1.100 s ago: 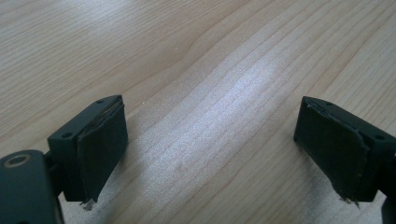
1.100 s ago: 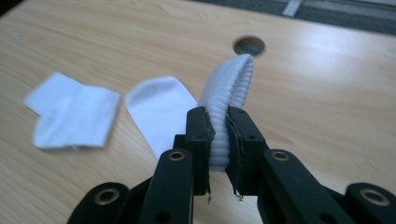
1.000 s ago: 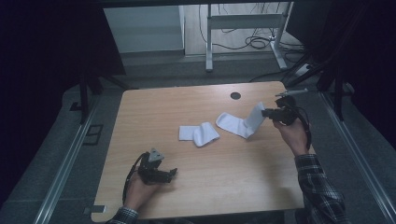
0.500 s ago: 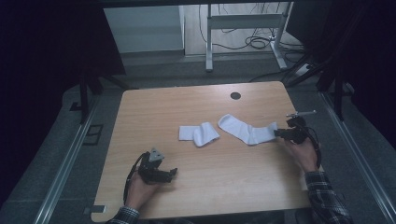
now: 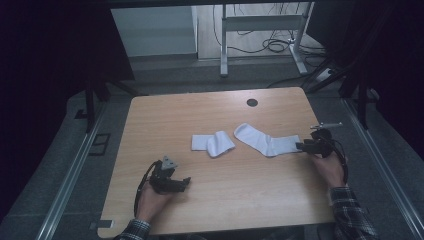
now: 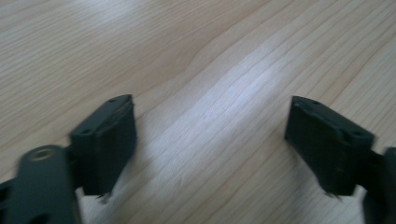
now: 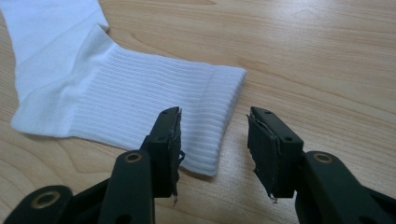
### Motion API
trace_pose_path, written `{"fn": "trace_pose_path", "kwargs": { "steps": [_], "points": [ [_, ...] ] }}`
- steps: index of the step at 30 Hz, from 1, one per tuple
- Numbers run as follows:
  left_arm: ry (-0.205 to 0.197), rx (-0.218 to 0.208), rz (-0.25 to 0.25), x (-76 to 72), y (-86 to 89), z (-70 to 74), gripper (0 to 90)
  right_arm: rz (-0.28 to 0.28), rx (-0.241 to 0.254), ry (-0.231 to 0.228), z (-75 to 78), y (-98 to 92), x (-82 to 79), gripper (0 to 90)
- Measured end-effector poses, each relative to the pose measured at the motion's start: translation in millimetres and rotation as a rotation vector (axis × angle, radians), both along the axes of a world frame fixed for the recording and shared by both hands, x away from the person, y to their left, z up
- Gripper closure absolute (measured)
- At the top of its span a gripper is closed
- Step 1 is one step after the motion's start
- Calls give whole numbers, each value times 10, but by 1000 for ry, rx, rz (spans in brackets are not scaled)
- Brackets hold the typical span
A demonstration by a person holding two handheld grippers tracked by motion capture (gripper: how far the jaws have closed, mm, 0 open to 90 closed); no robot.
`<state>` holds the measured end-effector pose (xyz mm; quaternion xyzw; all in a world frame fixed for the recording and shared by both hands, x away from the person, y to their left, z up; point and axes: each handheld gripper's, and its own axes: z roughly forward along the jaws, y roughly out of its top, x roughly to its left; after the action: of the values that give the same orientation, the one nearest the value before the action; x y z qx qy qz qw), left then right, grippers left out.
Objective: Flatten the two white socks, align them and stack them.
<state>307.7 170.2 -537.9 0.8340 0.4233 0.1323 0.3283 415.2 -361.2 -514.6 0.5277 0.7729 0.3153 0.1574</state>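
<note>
A white sock (image 5: 267, 141) lies flat and stretched out on the wooden table (image 5: 170, 112), right of the middle; its ribbed cuff (image 7: 140, 107) points at my right gripper (image 5: 302, 146). That gripper (image 7: 212, 149) rests low at the cuff's end. Its jaws have just been opening, and the cuff's corner lies loose between them without the pads pressing on it. A second white sock (image 5: 212, 142) lies folded at the table's middle. My left gripper (image 5: 185, 182) sits near the front left over bare wood (image 6: 210, 70). Its jaws (image 6: 210, 144) have just closed a little, still wide apart, with nothing between them.
A round black cable hole (image 5: 252, 102) sits near the table's far edge. Beyond the table stand a metal desk frame (image 5: 260, 35) and cables on the floor (image 5: 277, 45). Dark panels flank both sides.
My right hand came down and brought the sock from hanging in the air to lying flat on the table, then its jaws parted off the cuff. The left hand stayed put.
</note>
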Motion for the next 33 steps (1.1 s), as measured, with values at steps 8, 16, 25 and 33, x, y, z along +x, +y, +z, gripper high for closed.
{"fn": "trace_pose_path", "kwargs": {
  "steps": [8,16,25,33],
  "points": [
    [-62,-33,-14,218,-266,189,398,4,1,-21,0,-7,-17,498],
    [-83,-43,-64,612,-706,387,535,19,-22,-46,40,-17,-58,564],
    [-101,-38,-92,1037,-1193,479,671,25,-8,-43,58,-22,-72,657],
    [-80,-38,-89,1352,-1521,441,723,39,-24,-37,53,12,-68,712]
  ]
}}
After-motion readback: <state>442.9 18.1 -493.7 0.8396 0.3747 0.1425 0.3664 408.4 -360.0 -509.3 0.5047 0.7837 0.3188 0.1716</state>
